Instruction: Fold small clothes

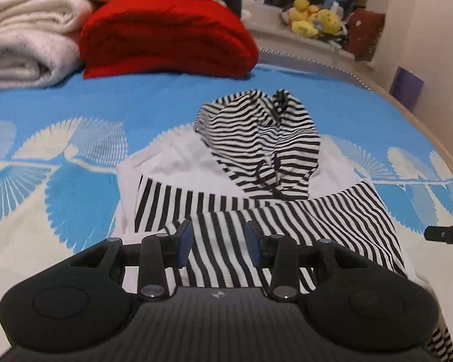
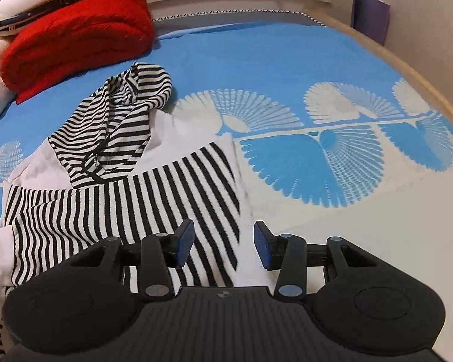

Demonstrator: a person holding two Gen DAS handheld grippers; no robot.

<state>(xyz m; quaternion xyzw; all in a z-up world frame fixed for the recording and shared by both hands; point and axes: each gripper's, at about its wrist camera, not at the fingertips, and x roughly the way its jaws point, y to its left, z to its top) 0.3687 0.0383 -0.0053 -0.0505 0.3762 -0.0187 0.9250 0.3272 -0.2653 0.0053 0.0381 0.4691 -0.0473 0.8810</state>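
Observation:
A small white hoodie with a black-and-white striped hood and striped sleeves folded across its body lies on the blue and white bedspread. My left gripper is open and empty, just above the striped sleeves. My right gripper is open and empty above the hoodie's right edge, over the end of a striped sleeve. The hood lies back-left of it. A part of the right gripper shows at the right edge of the left wrist view.
A folded red blanket and cream blankets are stacked at the back left. Yellow plush toys sit on a ledge behind the bed. The bed's wooden edge runs along the right, with a purple object by the wall.

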